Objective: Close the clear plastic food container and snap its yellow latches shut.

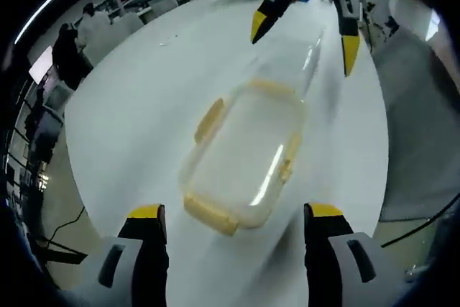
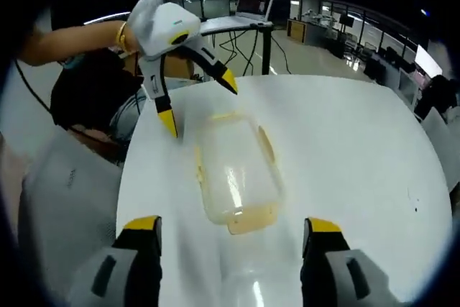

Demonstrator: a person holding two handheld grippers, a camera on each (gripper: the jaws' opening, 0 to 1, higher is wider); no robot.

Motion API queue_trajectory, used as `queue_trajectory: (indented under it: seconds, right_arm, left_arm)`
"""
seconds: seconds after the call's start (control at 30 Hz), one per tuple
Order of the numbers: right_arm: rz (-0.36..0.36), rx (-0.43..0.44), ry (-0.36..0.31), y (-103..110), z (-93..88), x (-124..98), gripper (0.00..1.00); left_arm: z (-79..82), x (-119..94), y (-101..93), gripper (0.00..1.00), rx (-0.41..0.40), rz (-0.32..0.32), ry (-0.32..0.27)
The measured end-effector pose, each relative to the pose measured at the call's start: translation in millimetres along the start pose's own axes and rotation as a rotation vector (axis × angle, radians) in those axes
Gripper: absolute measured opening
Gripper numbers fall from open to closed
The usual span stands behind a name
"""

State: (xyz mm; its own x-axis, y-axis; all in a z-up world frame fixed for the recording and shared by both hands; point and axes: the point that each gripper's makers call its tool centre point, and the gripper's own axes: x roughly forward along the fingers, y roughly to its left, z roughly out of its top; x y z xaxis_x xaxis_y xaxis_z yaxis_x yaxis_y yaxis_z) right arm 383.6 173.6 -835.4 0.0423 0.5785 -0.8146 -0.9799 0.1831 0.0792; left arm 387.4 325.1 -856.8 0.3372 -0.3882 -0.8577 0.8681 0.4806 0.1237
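clear rectangular plastic food container with yellow latches (image 1: 244, 167) is seen lying on a white round table (image 1: 144, 106), between two wide-spread grippers.

left gripper view: the left gripper (image 1: 233, 213) is held with jaws wide apart, nothing gripped, just short of the container's near end; the right gripper (image 1: 305, 34) is seen beyond the far end, jaws spread, empty. right gripper view: the right gripper (image 2: 233, 224) is spread wide and empty near the container (image 2: 233, 170); the left gripper (image 2: 198, 102) is seen opposite, open, above the table (image 2: 345, 149).
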Motion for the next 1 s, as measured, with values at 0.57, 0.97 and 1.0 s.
queue_trajectory:
  seconds: [0.57,0.97,1.0]
  right_arm:
    - [0.022,-0.066,0.211,-2,-14.2,46,0.77]
    - [0.008,-0.12,0.252,-11,-22.8,54,0.74]
    - [0.014,-0.184,0.281,-12,-27.0,53,0.74]
  left_arm:
    - [-5.5,26,6.3,0.74,0.039,-0.059,0.066]
    - [-5.9,35,5.9,0.74,-0.042,-0.104,0.06]
    - [-6.7,35,6.5,0.74,-0.053,-0.105,0.063]
